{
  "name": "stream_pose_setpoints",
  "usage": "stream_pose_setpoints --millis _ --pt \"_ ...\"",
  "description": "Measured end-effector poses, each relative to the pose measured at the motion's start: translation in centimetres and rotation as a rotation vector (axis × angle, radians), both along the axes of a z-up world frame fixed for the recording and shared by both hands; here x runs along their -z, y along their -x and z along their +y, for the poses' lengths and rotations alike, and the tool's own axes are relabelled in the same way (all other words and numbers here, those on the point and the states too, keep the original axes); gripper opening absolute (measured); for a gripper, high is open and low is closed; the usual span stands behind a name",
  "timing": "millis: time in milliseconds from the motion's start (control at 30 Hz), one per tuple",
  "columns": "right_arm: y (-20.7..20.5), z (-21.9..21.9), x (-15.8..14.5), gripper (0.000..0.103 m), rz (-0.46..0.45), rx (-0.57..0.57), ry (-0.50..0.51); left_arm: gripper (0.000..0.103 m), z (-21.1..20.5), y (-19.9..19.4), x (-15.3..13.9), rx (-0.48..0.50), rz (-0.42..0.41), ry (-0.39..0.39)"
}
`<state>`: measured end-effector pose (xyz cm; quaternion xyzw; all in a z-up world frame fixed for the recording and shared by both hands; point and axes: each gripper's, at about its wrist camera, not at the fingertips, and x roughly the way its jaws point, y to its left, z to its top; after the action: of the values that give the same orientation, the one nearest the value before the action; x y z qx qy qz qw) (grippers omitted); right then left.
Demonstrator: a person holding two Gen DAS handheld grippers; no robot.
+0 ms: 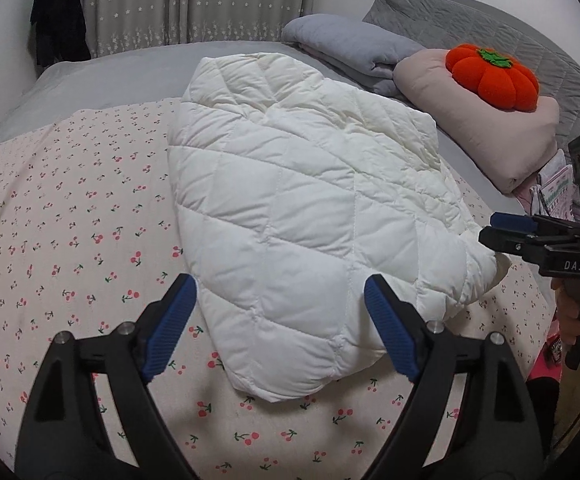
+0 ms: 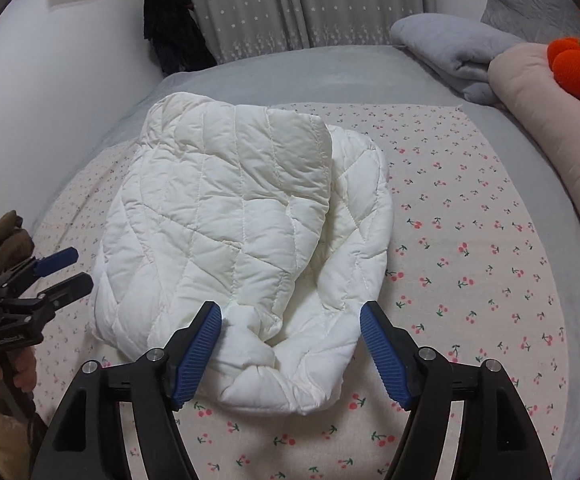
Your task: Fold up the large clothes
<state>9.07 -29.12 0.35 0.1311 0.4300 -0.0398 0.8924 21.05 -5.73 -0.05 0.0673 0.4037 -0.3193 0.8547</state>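
Now folded white jacket (image 1: pixel 306 208) on cherry-print sheet (image 1: pixel 69 220), between spread left gripper (image 1: pixel 279 292), right gripper (image 2: pixel 290 316) apart, unclamped

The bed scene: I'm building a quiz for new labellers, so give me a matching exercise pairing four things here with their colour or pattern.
Things:
1. quilted jacket
2. pumpkin cushion
3. bed cover
4. curtains

Looks:
A. grey with small white stars
B. plain white
C. pale with red cherries
D. orange with a green top

Pairs: 1-B, 2-D, 3-C, 4-A
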Motion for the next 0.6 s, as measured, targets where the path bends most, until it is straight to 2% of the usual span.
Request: stream_pose_setpoints --millis 200,600 --pt "0.3 0.0 -0.3 0.083 -0.013 -0.012 -0.003 0.087 0.4 0.0 -0.1 -0.02 0.017 -0.002" --pt "0.8 -0.9 -0.5 0.083 -0.037 0.003 -0.038 0.087 0.9 -0.5 -0.1 -0.048 0.044 -0.011"
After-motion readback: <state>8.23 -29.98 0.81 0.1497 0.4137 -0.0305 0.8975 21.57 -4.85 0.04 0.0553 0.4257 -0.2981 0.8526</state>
